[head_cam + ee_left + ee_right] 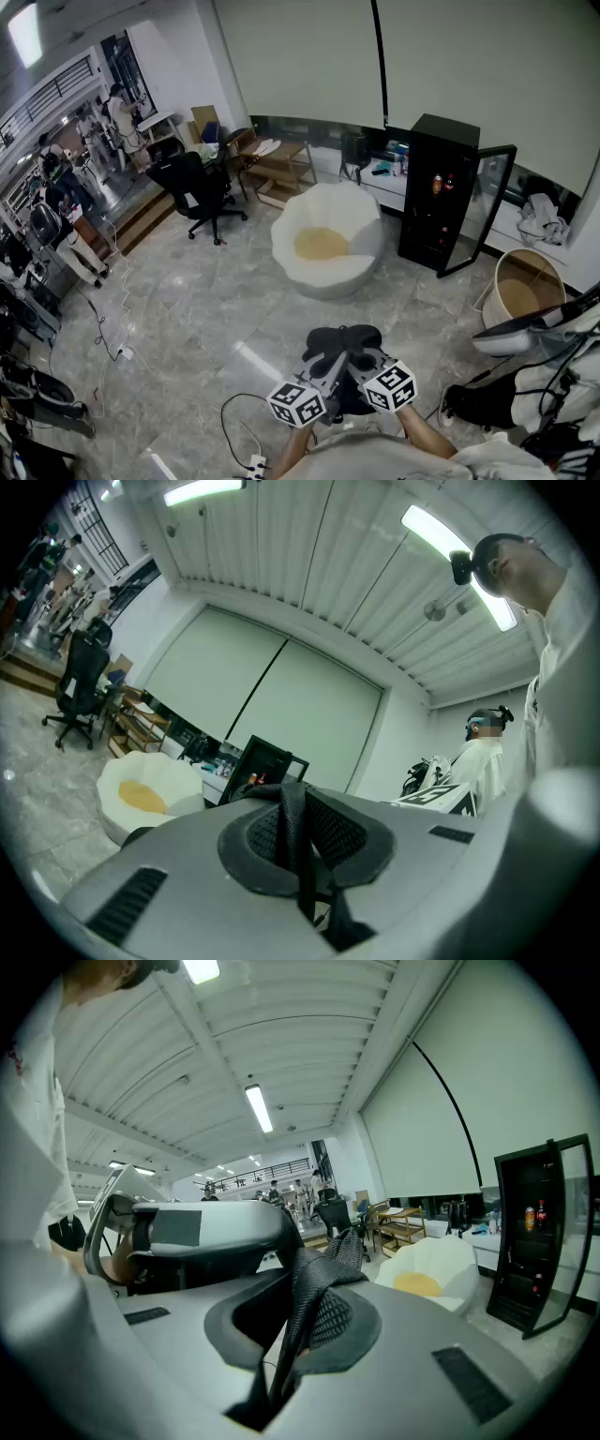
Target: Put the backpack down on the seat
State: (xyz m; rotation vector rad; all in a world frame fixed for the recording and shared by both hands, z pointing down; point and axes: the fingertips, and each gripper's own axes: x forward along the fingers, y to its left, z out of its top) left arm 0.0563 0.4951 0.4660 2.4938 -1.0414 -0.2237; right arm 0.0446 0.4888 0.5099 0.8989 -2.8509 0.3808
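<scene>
Pale marble floor point(187, 319) fills a large open room, and the white petal-shaped seat point(323, 246) with its yellow cushion stands well ahead of both jaws with nothing on it. The task is therefore not yet done. The black backpack point(342, 345) hangs just below and in front of the jaws, over the floor and clearly short of the seat. The left gripper point(298, 855) has its jaws closed almost fully on a narrow black webbing strap point(293, 827) of the bag, which runs up between them. The right gripper point(295, 1340) is closed in the same way on a black mesh strap point(323, 1288). The two grippers are close beside each other, so the bag is carried by both. What is left, in my judgement, is to carry the bag forward over the seat, lower it onto the cushion and then open the jaws. The floor between the jaws and the seat looks free. A black fridge point(441, 192) with its glass door open stands to the right of the seat, beyond the jaws. A black office chair point(199, 192) and wooden shelves point(281, 173) stand further off to the left. A black cable point(234, 422) with a power strip point(255, 464) lies on the floor below and to the left of the jaws, and it could catch a foot. A beige round tub point(520, 291) stands off to the right.
</scene>
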